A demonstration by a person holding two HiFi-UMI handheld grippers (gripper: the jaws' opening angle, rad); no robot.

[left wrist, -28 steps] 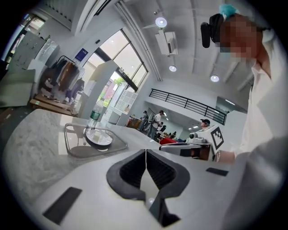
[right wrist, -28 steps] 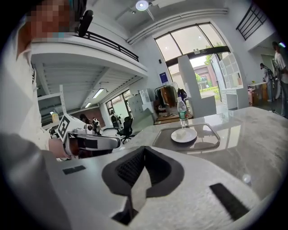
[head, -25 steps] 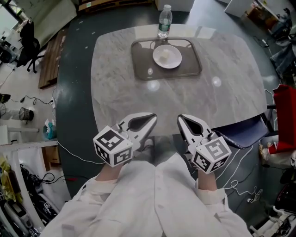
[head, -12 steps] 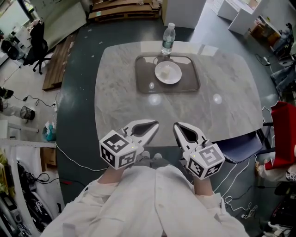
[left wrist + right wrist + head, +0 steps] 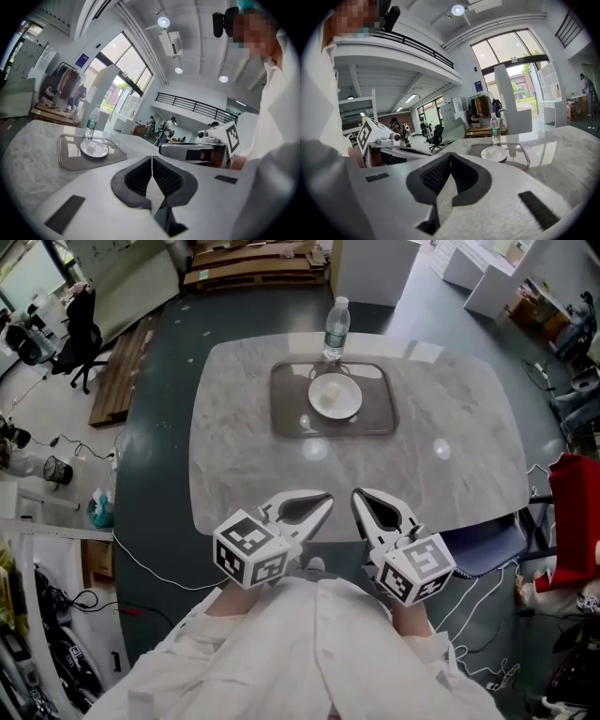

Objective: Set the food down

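A white plate [image 5: 335, 396] sits in a grey tray [image 5: 286, 418] at the far side of the marble table [image 5: 234, 465]; whether it holds food is too small to tell. My left gripper [image 5: 323, 501] and right gripper [image 5: 361, 498] hover side by side over the near table edge, far from the tray, both shut with nothing between the jaws. In the left gripper view the pads meet at the left gripper [image 5: 152, 159], with the plate [image 5: 93, 148] ahead to the left. In the right gripper view the right gripper [image 5: 450, 155] is equally shut, the plate [image 5: 494, 153] ahead to the right.
A clear water bottle [image 5: 335, 329] stands just behind the tray, also seen as the bottle [image 5: 494, 124]. A blue chair seat [image 5: 487, 526] sits by the table's near right edge. Cables and clutter lie on the dark floor to the left.
Both grippers have lifted slightly and drawn back toward the near table edge, side by side. Their jaws stayed shut and empty. Plate, tray and bottle have not moved.
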